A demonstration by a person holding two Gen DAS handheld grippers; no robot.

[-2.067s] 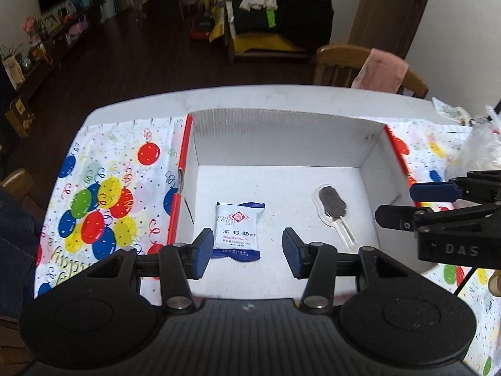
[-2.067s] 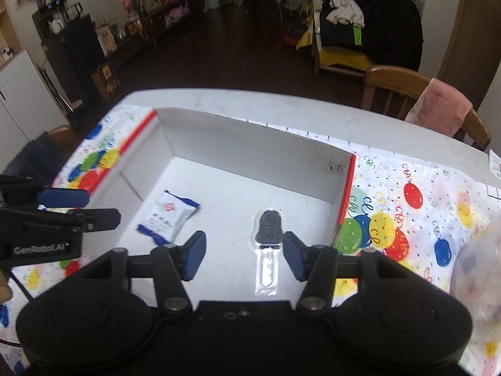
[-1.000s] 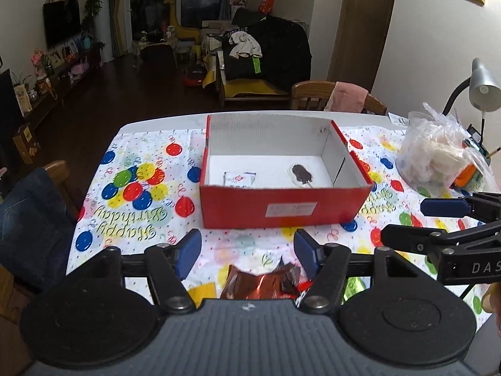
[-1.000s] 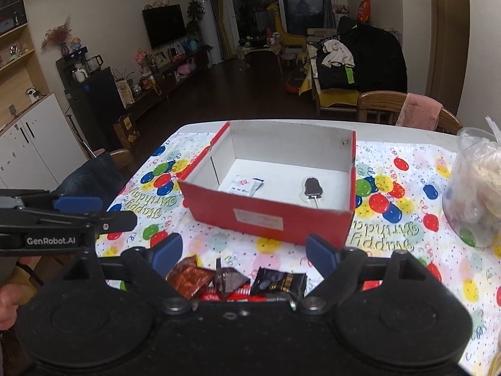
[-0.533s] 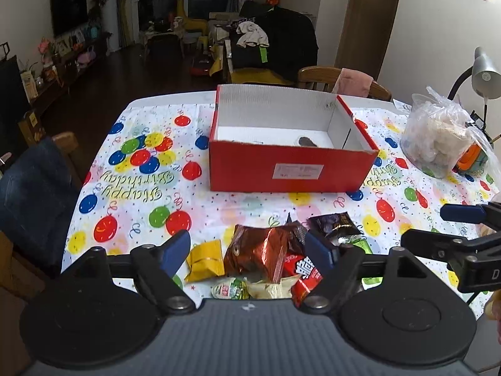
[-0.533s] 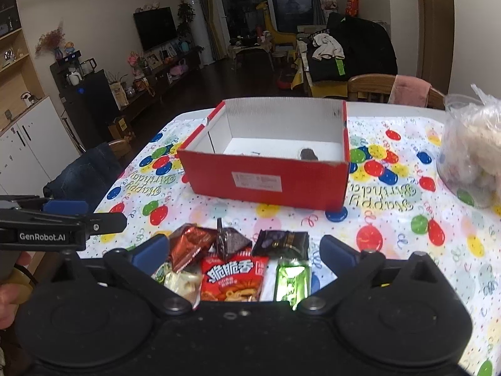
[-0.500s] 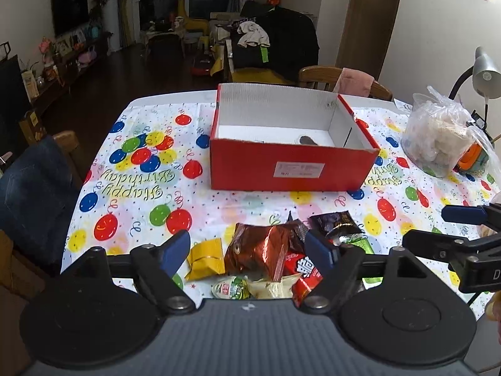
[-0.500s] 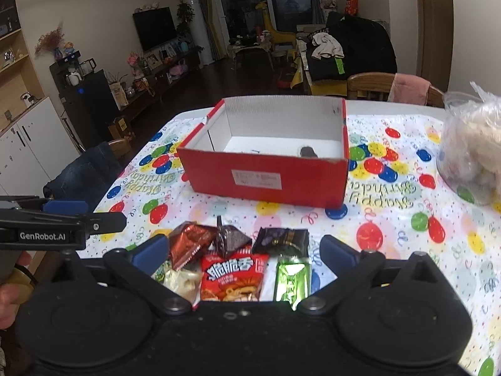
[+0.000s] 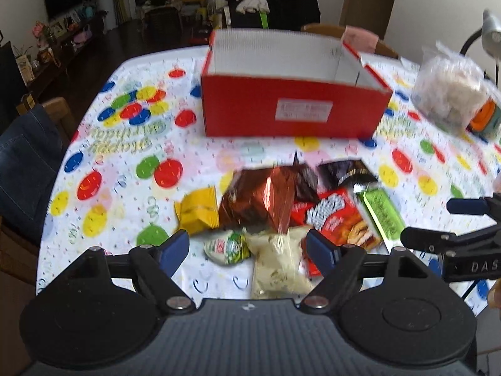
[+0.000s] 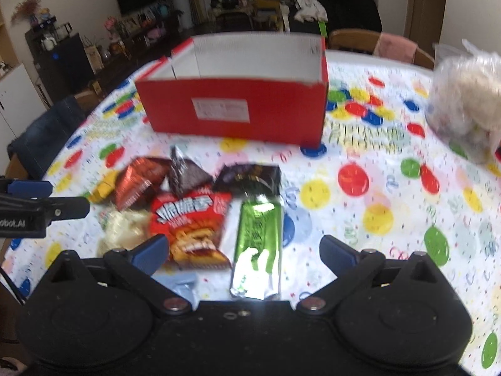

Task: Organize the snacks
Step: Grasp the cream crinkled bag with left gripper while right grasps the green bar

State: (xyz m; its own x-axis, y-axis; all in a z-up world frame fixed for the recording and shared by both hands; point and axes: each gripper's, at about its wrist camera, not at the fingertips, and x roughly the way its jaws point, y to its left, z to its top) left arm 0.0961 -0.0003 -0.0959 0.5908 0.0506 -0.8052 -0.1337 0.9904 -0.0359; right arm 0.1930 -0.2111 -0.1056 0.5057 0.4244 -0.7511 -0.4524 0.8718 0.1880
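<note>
A pile of snack packets lies on the balloon tablecloth in front of a red box (image 9: pixel 294 109) (image 10: pixel 235 112). In the left wrist view my left gripper (image 9: pixel 247 252) stands open over a small green-and-white round snack (image 9: pixel 227 247) and a pale yellow packet (image 9: pixel 277 261); a copper foil bag (image 9: pixel 260 202) and a yellow packet (image 9: pixel 197 211) lie just beyond. In the right wrist view my right gripper (image 10: pixel 244 252) is wide open above a shiny green packet (image 10: pixel 256 247), with a red chip bag (image 10: pixel 191 225) by its left finger. Neither gripper's pads touch any packet.
A clear bag of pale food (image 9: pixel 451 94) (image 10: pixel 466 100) stands at the table's right. Dark packets (image 10: pixel 250 177) lie behind the pile. A chair with denim cloth (image 9: pixel 25 163) is at the left edge. A wooden chair with a pink cloth (image 10: pixel 394 47) stands behind the table.
Both grippers have sunk from above the box toward the snack pile, which now looks larger and closer. Both pairs of jaws have spread wider. The box's inside has dropped out of sight.
</note>
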